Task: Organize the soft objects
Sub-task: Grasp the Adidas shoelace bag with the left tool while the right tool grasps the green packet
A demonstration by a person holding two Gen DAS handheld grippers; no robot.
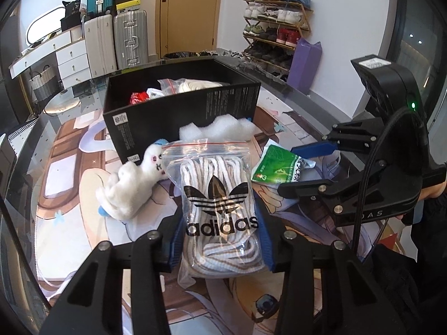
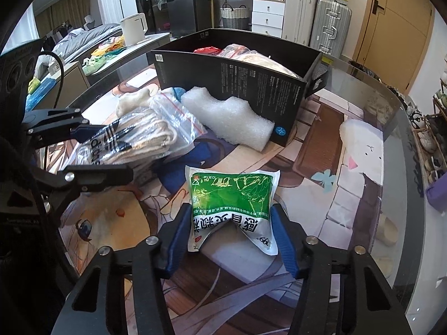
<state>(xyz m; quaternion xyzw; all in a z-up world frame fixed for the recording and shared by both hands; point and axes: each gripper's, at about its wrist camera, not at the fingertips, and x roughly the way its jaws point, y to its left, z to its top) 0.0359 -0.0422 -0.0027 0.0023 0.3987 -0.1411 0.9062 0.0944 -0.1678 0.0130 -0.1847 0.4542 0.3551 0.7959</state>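
We've got the left gripper (image 1: 220, 240) squeezed onto a clear zip bag of white laces with the black adidas logo (image 1: 220, 195), blue pads pressing both sides as it lies on the glass table (image 1: 69, 223). Our right gripper (image 2: 232, 234) is clamped on the green and white soft packet (image 2: 232, 201), pinching its near end so it buckles. Behind them sit a white foam block (image 2: 234, 117) against the open black cardboard box (image 2: 251, 83), and a white plush toy (image 1: 131, 184) just beside the bag.

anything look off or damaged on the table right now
Nothing spilled or torn. The green and white foil sachet is buckled inward at its near edge where the right gripper squeezes it. The white plush toy lies tipped on its side beside the black cardboard box.
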